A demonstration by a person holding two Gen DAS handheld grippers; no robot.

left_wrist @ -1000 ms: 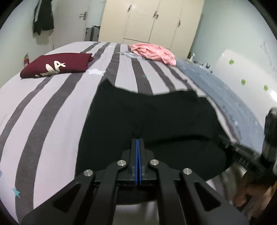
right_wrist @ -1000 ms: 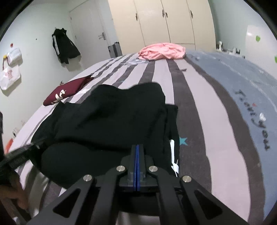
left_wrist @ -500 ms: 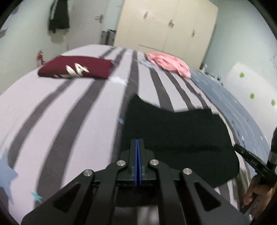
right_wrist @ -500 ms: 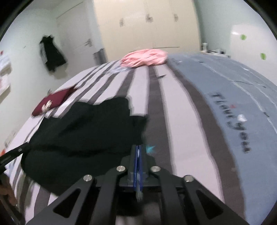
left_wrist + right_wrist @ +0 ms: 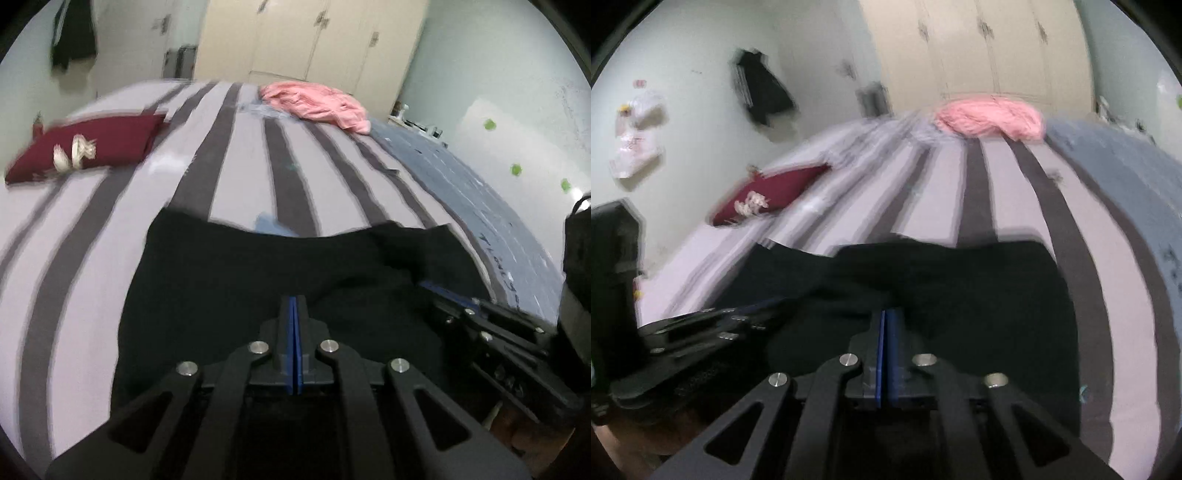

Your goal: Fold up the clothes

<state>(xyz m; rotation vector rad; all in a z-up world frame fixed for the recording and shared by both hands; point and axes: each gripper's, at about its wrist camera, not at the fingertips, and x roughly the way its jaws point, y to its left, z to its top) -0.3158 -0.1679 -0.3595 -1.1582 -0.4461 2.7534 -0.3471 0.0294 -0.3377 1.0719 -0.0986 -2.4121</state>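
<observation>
A black garment (image 5: 295, 258) lies spread on the striped bed sheet (image 5: 240, 166), its near edge bunched up at both grippers. My left gripper (image 5: 293, 301) is shut, with black cloth gathered at its blue pads. At the right of the left wrist view the right gripper (image 5: 424, 284) reaches in, its tip under the cloth. In the right wrist view the right gripper (image 5: 886, 312) is shut on the same black garment (image 5: 960, 280), and the left gripper (image 5: 775, 302) enters the cloth from the left. Both views are motion-blurred.
A folded maroon garment (image 5: 92, 147) lies at the far left of the bed and a crumpled pink garment (image 5: 317, 103) at the far end. A blue-grey blanket (image 5: 461, 177) covers the right side. Wardrobe doors (image 5: 314, 33) stand behind; a dark jacket (image 5: 764, 92) hangs on the wall.
Both grippers swung across the bed and now sit closer together. The black garment reads as a shorter, wider shape, its near edge bunched at the shut jaws.
</observation>
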